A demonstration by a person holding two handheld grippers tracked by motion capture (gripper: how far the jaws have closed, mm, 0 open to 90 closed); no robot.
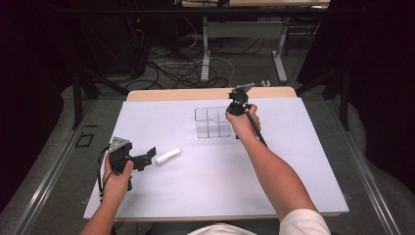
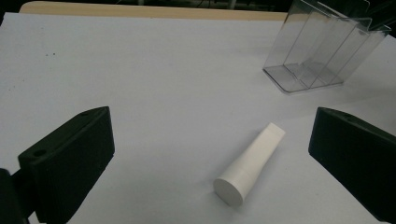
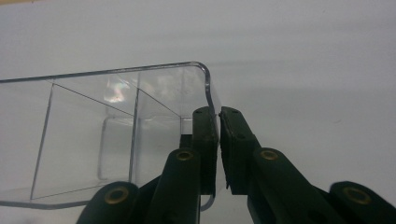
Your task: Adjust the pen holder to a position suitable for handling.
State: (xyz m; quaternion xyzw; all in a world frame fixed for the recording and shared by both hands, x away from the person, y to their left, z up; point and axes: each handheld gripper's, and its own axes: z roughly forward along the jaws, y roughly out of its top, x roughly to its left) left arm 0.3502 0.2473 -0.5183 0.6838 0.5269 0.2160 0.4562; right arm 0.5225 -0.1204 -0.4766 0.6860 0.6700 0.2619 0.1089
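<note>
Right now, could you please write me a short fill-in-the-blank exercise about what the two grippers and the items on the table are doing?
1. The right gripper is shut on a wall of the clear ____ organizer.
2. The left gripper is ____, its jaws either side of the white tube.
3. The white tube lies ____ on the white sheet.
4. The organizer's compartments are all ____.

Missing words: plastic; open; flat; empty

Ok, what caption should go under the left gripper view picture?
Open left gripper lined up on a white tube lying on the table, clear organizer beyond.
</note>
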